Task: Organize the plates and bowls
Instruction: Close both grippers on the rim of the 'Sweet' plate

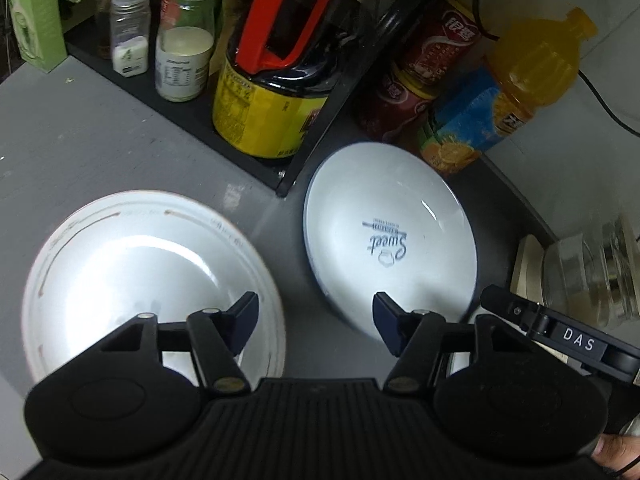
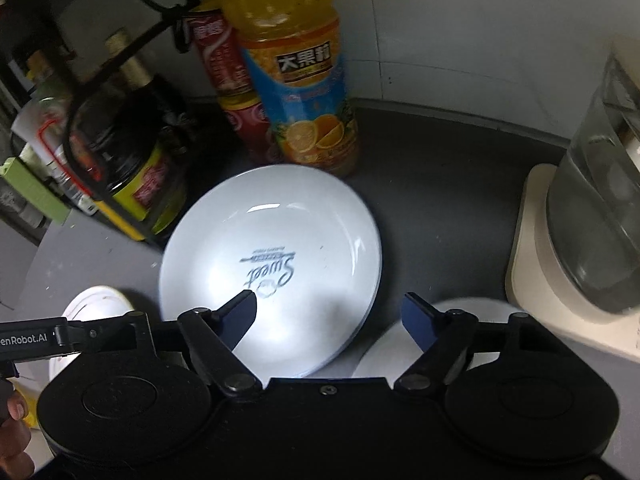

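Grippers both released: left gripper (image 1: 316,322) at lower centre between two white plates (image 1: 154,276), right gripper (image 2: 330,322) over the Sweet plate (image 2: 272,268) on the tabletop (image 1: 100,148)

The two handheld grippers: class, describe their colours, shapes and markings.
Both are matte black with round disc housings, ribbed centre bodies, linkage arms with metal pivot pins, and dark blue wedge-shaped finger pads. The left gripper looks the same as the right gripper. A side bar reads "DAS" in the left view, "enRobot.AI" in the right.
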Motion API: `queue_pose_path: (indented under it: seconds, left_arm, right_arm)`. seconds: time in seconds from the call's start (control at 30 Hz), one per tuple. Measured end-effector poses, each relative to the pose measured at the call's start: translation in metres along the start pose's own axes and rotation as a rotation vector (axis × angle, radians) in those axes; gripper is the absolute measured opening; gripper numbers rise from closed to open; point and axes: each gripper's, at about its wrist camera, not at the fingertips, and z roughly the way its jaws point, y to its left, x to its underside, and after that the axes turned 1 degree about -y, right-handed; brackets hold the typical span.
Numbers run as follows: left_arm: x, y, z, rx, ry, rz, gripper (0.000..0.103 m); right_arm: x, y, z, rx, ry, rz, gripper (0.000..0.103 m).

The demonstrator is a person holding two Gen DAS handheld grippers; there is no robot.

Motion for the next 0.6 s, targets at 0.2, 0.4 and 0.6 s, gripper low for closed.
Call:
queue_pose_path:
  seconds: [0.2,0.4,0.6]
  left_arm:
    - [-0.014,0.002,0.028,0.005,0.005,-0.030,0.051]
    - [-0.025,0.006,0.052,0.001,0.017,-0.059,0.043]
    - [-0.030,0.010,0.070,0.003,0.031,-0.071,0.037]
  right_arm:
    - [-0.011,-0.009,0.035,0.035,0.032,0.000,0.068]
    - [-0.017,-0.021,0.062,0.062,0.059,0.023,0.060]
    - [-0.021,-0.027,0.081,0.047,0.090,0.063,0.045]
